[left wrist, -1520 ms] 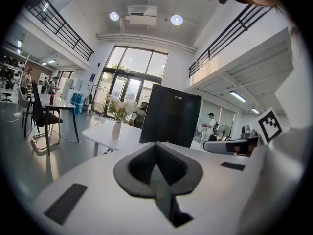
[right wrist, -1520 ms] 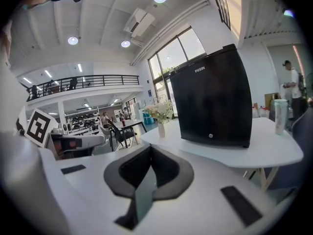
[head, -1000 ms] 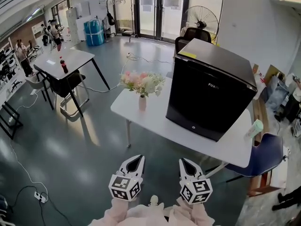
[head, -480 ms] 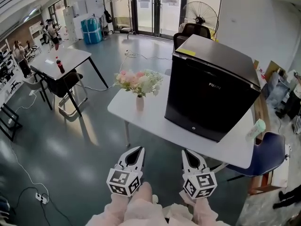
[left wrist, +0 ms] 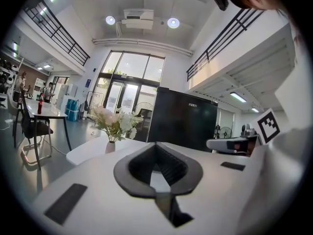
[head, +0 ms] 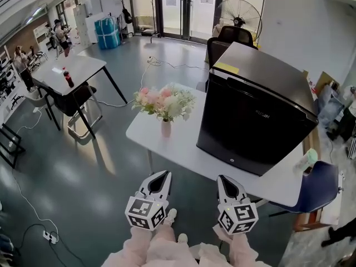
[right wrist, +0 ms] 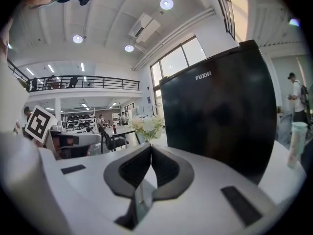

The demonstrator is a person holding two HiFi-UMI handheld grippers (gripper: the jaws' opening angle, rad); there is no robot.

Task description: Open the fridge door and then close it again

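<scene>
My left fingers: I am holding the left gripper (head: 161, 174) low in front of me, its jaws pressed together and gripping nothing, aimed at the table's left half.
My right fingers: I am holding the right gripper (head: 222, 178) just beside the left one, jaws also pressed together and empty, aimed at the fridge.
Floor: a strip of grey floor (head: 111, 171) is lying between both grippers and the table, with a cable (head: 25, 202) and a power strip (head: 49, 235) trailing off at my far left.
Table: the near edge of the white table (head: 178, 154) is sitting between me and the fridge.
Fridge: the black fridge (head: 253, 121) is standing on the right half of the table with its door closed and facing me, well apart from both grippers.
Flowers: a vase (head: 166, 128) of pink and white flowers is standing on the table to the left of the fridge, not touching it.
Cup: a pale green cup (head: 307, 161) is standing at the table's right edge, near the fridge's right front corner.
Blue chair: a blue chair (head: 314, 188) is sitting under the table's right corner.
Farther left: a second table (head: 78, 68) is carrying a red bottle (head: 68, 78).
Behind the fridge: a black office chair (head: 233, 36) and a fan (head: 239, 13) are standing before the glass doors (head: 183, 7).
</scene>
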